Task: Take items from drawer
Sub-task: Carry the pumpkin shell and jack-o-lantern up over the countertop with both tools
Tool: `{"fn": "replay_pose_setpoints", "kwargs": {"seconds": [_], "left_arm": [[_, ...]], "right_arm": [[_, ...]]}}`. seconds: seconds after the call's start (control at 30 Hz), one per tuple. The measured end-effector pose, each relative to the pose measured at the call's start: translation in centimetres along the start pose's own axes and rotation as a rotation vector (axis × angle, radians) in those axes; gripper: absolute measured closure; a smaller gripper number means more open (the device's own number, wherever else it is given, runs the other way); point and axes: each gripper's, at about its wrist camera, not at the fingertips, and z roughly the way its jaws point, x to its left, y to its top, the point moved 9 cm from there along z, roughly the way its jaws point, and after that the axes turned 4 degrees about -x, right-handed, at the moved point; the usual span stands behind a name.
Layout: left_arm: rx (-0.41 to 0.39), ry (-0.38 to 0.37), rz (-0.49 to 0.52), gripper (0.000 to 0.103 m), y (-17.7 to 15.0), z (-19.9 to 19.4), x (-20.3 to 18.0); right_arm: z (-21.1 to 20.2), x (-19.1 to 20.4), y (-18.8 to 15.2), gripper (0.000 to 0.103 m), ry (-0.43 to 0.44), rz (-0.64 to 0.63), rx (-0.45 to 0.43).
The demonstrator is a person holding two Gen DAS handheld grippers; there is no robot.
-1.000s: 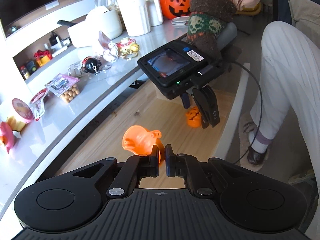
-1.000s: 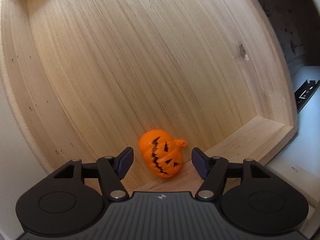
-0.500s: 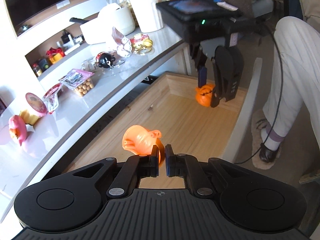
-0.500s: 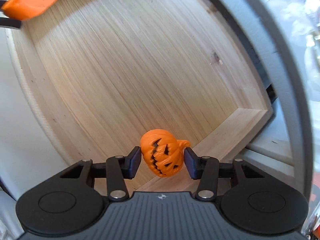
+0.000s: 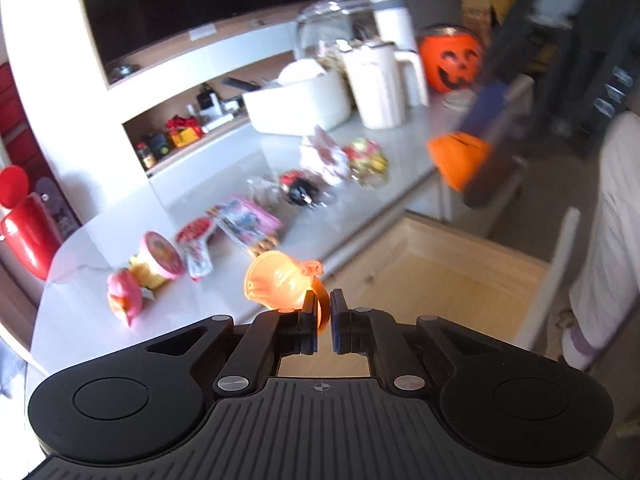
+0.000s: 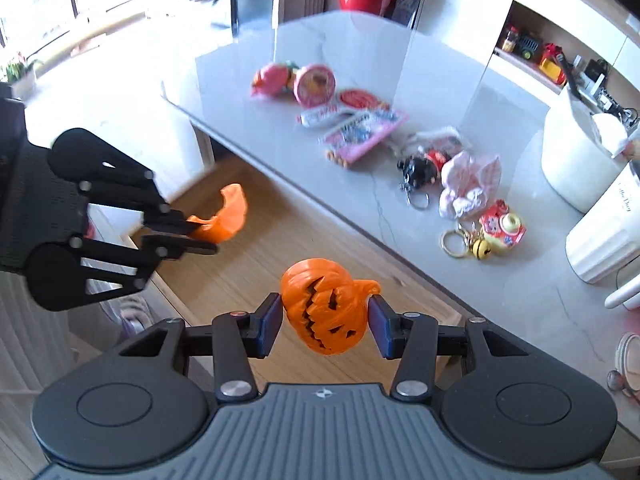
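My left gripper [image 5: 323,322] is shut on an orange funnel-shaped toy [image 5: 276,282], held above the edge between the counter and the open wooden drawer [image 5: 432,280]. From the right wrist view the same left gripper [image 6: 188,232] and its orange toy [image 6: 224,216] hang over the drawer's far end. My right gripper [image 6: 325,320] is shut on a small orange jack-o'-lantern pumpkin [image 6: 326,304], lifted clear above the drawer [image 6: 256,264]. The left wrist view shows that pumpkin [image 5: 458,158], blurred, between the right gripper's fingers up by the counter's corner.
The grey counter [image 6: 460,280] holds snack packets [image 6: 360,130], keychains [image 6: 420,168], a pink toy [image 6: 272,78], a white pitcher [image 5: 380,84], a white bowl [image 5: 300,106] and an orange pumpkin bucket [image 5: 450,60]. A person's white-trousered leg [image 5: 612,240] stands right of the drawer front.
Both grippers rose out of the drawer with their toys. The right gripper shut on the pumpkin and lifted it to counter height; the left swung toward the counter.
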Motion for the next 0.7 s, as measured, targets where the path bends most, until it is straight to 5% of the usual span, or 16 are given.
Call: {"fn": "replay_pose_setpoints", "kwargs": {"seconds": [0.13,0.33,0.43,0.7], "left_arm": [[-0.068,0.086,-0.160,0.094,2.7,3.5,5.2],[0.005,0.157,-0.203,0.087,1.2,9.5,8.6],[0.001,0.237,-0.121,0.086,0.3,10.0,9.1],[-0.044,0.260,-0.208,0.084,-0.7,6.8,10.8]], "right_arm": [[-1.1,0.5,0.1,0.056,0.006,0.075,-0.100],[0.4,0.0,-0.9,0.056,0.009,0.181,-0.118],[1.9,-0.8,-1.2,0.056,-0.009,0.192,-0.100],[6.1,-3.6,0.6,0.056,-0.063,0.246,-0.090]]}}
